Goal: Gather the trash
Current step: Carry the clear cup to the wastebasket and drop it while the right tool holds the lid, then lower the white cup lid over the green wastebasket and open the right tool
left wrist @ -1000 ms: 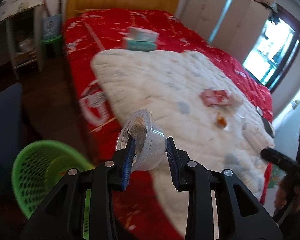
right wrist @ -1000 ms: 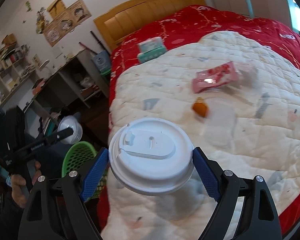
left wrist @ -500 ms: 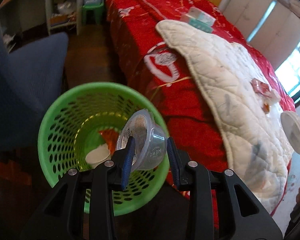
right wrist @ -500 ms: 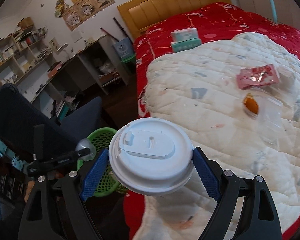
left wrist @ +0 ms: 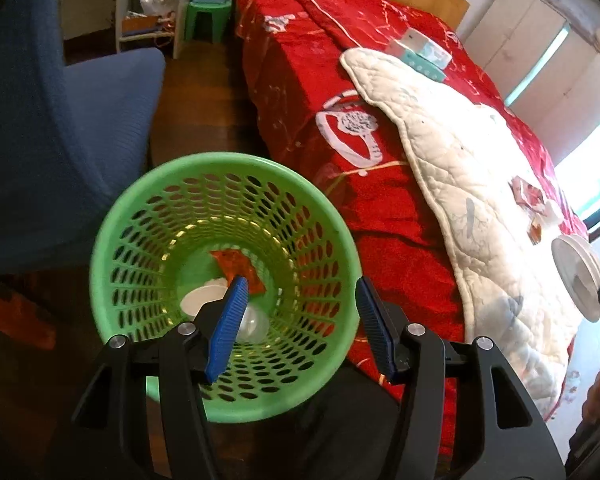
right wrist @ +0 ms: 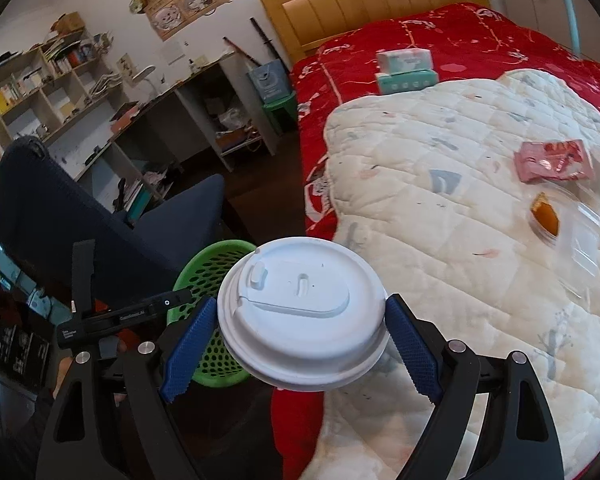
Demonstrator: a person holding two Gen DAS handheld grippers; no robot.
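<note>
My left gripper (left wrist: 300,324) is open and empty above the green mesh bin (left wrist: 120,220). A clear plastic cup (left wrist: 254,324) lies at the bin's bottom beside a white lid (left wrist: 198,300) and an orange wrapper (left wrist: 236,266). My right gripper (right wrist: 298,340) is shut on a white cup lid (right wrist: 300,312), held over the bed's edge, right of the bin (right wrist: 204,268); the lid also shows in the left wrist view (left wrist: 576,276). On the white quilt (right wrist: 440,240) lie a pink wrapper (right wrist: 554,160) and a clear container with an orange scrap (right wrist: 546,216).
A blue chair (left wrist: 60,120) stands left of the bin. The red bed (left wrist: 300,80) is to the right, with a tissue pack (right wrist: 406,70) near the headboard. A desk and shelves (right wrist: 140,120) line the far wall.
My left gripper opened and the clear cup dropped into the bin. My right gripper, still holding the lid, moved closer to the bin.
</note>
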